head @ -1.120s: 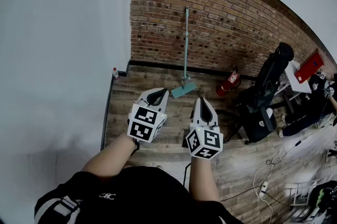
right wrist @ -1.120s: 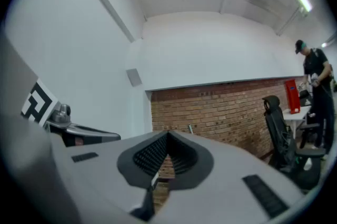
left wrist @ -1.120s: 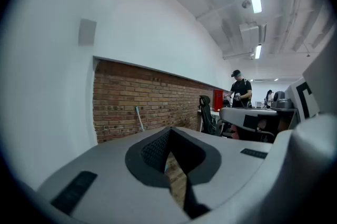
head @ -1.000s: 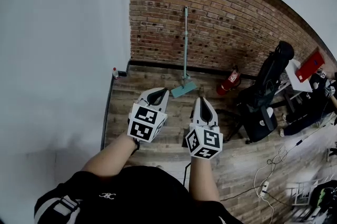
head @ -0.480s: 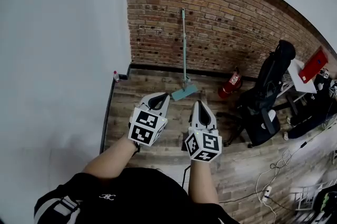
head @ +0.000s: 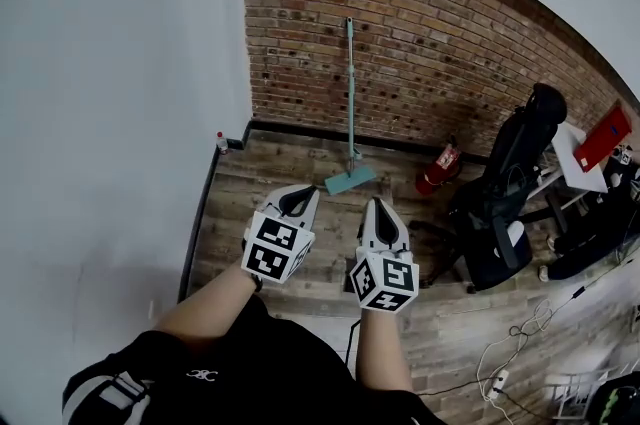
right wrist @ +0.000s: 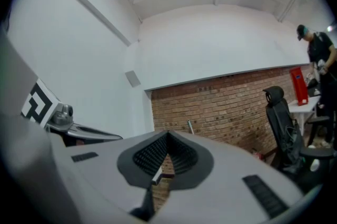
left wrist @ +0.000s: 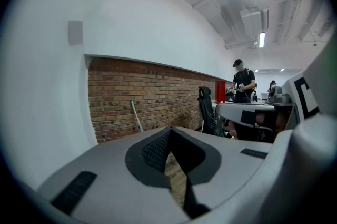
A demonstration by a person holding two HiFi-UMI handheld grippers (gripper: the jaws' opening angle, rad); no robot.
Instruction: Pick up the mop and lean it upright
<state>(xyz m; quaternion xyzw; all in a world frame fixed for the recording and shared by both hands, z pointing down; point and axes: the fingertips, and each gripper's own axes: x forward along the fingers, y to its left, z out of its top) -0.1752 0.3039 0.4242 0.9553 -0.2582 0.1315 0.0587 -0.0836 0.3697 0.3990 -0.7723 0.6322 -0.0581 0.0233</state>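
The left tool (head: pixel 298 194) and right tool (head: pixel 378 204) have drawn slightly back from the mop (head: pixel 351 103), sitting lower in view.

The plank floor (head: pixel 250 213) ends at a brick wall (head: pixel 420 43) along its far edge. By that edge the mop (head: pixel 351 93) rests its flat head on the boards, handle upright against the bricks. A small bottle (head: pixel 221 142) stands in the far left corner. Rightward stand a red fire extinguisher (head: pixel 436 175) and a black office chair (head: pixel 497 213), with white cables (head: pixel 520 338) trailing at the right edge
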